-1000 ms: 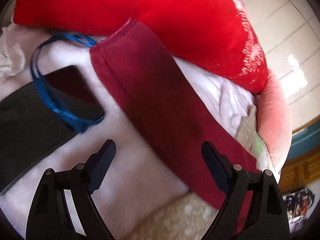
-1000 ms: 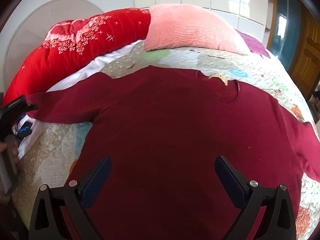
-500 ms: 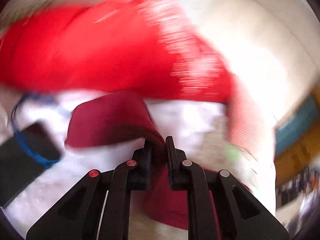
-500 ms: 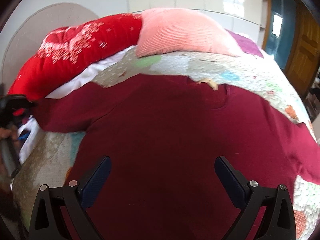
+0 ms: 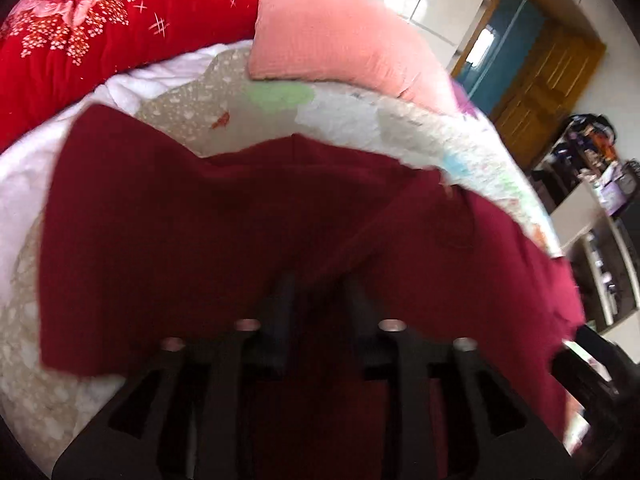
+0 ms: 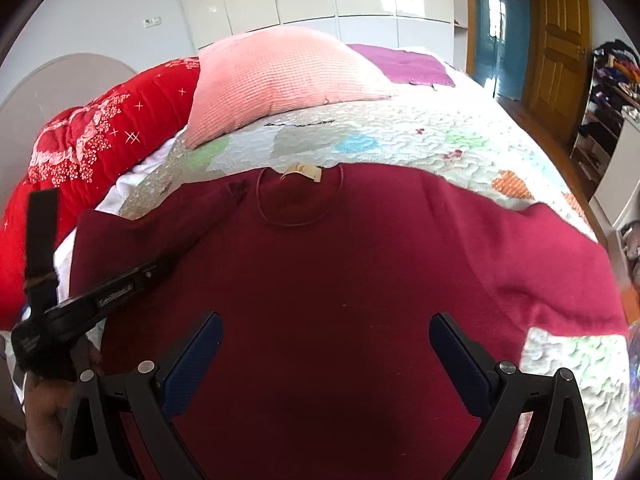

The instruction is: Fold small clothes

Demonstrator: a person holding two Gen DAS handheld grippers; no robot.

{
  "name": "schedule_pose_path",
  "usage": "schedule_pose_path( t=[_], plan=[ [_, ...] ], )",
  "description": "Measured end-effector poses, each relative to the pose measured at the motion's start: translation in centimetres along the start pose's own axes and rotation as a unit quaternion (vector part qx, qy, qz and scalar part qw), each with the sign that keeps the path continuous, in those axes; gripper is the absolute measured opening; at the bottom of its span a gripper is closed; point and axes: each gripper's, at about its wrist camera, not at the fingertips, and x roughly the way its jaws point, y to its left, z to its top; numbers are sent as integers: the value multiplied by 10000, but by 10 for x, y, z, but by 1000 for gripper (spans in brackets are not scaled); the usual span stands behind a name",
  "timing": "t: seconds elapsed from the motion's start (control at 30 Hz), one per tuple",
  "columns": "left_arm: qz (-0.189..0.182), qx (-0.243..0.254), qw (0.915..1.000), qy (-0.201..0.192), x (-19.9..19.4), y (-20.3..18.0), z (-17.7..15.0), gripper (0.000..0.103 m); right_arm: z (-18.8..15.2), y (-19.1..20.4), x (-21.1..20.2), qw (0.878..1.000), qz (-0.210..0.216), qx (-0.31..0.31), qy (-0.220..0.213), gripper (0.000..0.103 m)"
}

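A dark red long-sleeved sweater (image 6: 340,280) lies flat on the quilted bed (image 6: 400,136), neck opening and tan label (image 6: 300,170) toward the pillows. My left gripper (image 5: 320,292) is shut on the sweater's left sleeve (image 5: 180,220) and holds it lifted and drawn over the sweater's body. In the right wrist view the left gripper (image 6: 160,268) reaches in from the left over the folded sleeve. My right gripper (image 6: 324,344) is open and empty, low over the sweater's lower middle.
A pink pillow (image 6: 276,80) and a red flowered duvet (image 6: 88,152) lie at the bed's head. A purple cloth (image 6: 408,66) lies further back. Wooden doors (image 6: 560,40) and cluttered shelves (image 6: 612,92) stand on the right beyond the bed edge.
My left gripper closed on the sleeve end, then swung it right over the sweater's body; the phone and blue cord left its view. My right gripper stayed open above the sweater.
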Motion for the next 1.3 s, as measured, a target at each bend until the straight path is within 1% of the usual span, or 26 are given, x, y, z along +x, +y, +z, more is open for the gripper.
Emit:
schedule_pose_path(
  t=[0.03,0.07,0.1,0.13,0.2,0.27,0.33,0.37,0.43,0.47,0.5,0.53,0.57,0.6,0.67,0.7,0.77,0.8,0.87,0.97,1.0,1.03,1.07,1.2,1.23,1.3],
  plan=[
    [-80,-23,10000,-24,-9,2,0,58,1,0,0,10000,-10,-72,-39,103],
    [-107,-14,9998,-160,-27,6,-1,62,3,1,2,9999,-17,-114,-70,103],
    [-50,17,9997,-252,-34,8,-1,66,8,3,6,9999,42,-123,-111,103],
    [167,96,9989,-431,-49,12,-3,67,10,4,10,9997,132,-117,-139,103],
    [565,179,9963,-628,-63,24,-2,67,19,9,23,9989,460,-64,-111,103],
    [972,154,9922,-760,-68,37,-3,67,34,13,45,9966,809,142,79,103],
    [1146,19,9910,-685,-61,55,-3,67,47,18,66,9933,1061,417,198,103],
    [1207,-108,9910,-574,-56,64,-6,67,55,21,77,9912,1178,557,239,103],
    [1188,-354,9915,-393,-50,79,-9,67,67,27,100,9886,1277,721,330,101],
    [1129,-466,9918,-365,-48,84,-11,67,73,32,113,9873,1350,741,385,88],
    [1111,-526,9917,-380,-49,86,-13,67,76,37,123,9866,1393,725,446,55],
    [1124,-540,9913,-427,-52,88,-14,67,79,43,134,9880,1296,655,532,36],
    [1148,-540,9908,-477,-55,88,-16,67,82,48,139,9911,1090,560,521,14],
    [1185,-543,9900,-544,-59,89,-16,67,84,50,138,9932,954,508,436,11],
    [1218,-591,9885,-678,-63,93,-8,67,87,45,122,9907,1211,548,287,10],
    [1217,-631,9879,-732,-67,93,-6,67,87,41,106,9902,1294,507,104,10],
    [1130,-733,9877,-797,-72,96,-3,67,86,28,66,9923,1142,292,-379,10],
    [1085,-760,9877,-827,-73,94,-2,67,83,15,42,9926,999,218,-654,10],
    [1057,-719,9884,-815,-69,88,-1,67,78,-8,17,9932,732,199,-878,10],
    [1010,-568,9910,-663,-58,71,-4,67,60,-45,-4,9942,-112,206,-1046,10],
    [1003,-533,9916,-611,-53,66,-3,67,55,-55,-5,9927,-490,219,-1079,10],
    [984,-488,9924,-557,-48,61,-4,67,49,-66,0,9908,-862,258,-1015,10],
    [964,-443,9930,-515,-44,55,-4,67,45,-76,7,9902,-1034,328,-884,10],
    [887,-310,9944,-473,-38,38,-2,67,30,-97,48,9954,-827,481,-14,11],
    [893,-283,9944,-490,-38,36,-2,67,26,-100,46,9957,-779,499,39,14],
    [919,-237,9943,-487,-34,33,0,67,23,-107,28,9936,-889,660,-236,41]
  ],
)
